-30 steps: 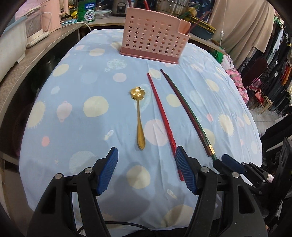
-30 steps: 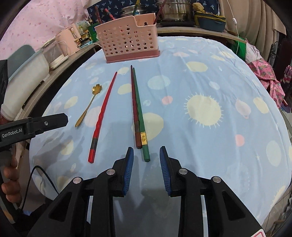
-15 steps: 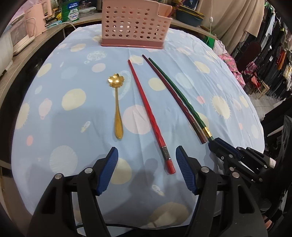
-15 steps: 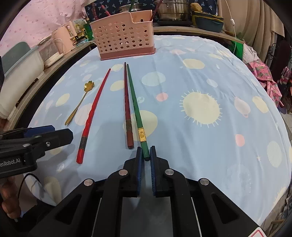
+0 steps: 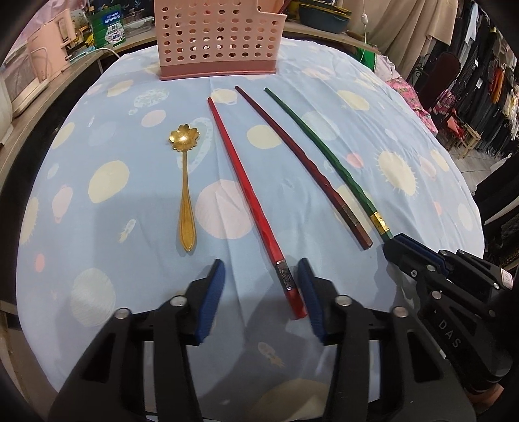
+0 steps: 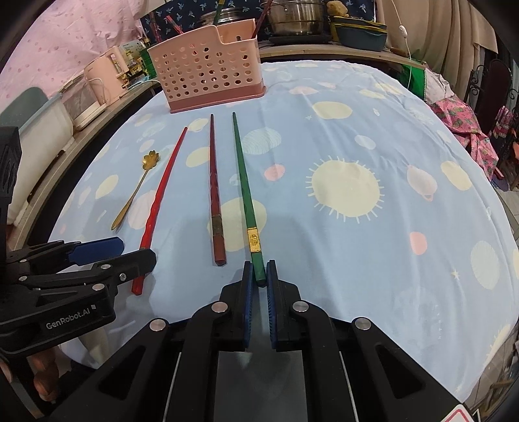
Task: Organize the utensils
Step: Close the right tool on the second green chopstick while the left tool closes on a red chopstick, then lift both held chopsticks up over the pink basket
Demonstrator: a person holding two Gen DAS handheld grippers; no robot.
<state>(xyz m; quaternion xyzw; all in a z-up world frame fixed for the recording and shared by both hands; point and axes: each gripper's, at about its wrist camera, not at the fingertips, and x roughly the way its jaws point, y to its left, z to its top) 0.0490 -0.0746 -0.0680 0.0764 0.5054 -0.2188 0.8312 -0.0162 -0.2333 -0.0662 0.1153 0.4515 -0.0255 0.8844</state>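
Note:
On the blue dotted tablecloth (image 5: 97, 136) lie a gold flower spoon (image 5: 185, 181), a red chopstick (image 5: 246, 194), a dark red chopstick (image 5: 301, 159) and a green chopstick (image 6: 243, 181), all pointing toward the pink perforated utensil holder (image 5: 217, 35) at the far edge. My left gripper (image 5: 259, 279) straddles the red chopstick's near end. Its jaws are closing; the stick lies close to the right pad, with a gap on the left. My right gripper (image 6: 259, 269) is shut on the green chopstick's near end, which rests low on the cloth.
A counter runs along the left with a pink appliance (image 6: 103, 74) and white boxes. Pots and bowls (image 6: 295, 16) stand behind the holder. Clothes racks and a chair (image 5: 454, 81) stand off the table's right side. The cloth right of the green chopstick is bare.
My left gripper came forward and down over the red chopstick's end and its jaws narrowed. My right gripper closed on the green chopstick's end, which shifted slightly away from the dark red one.

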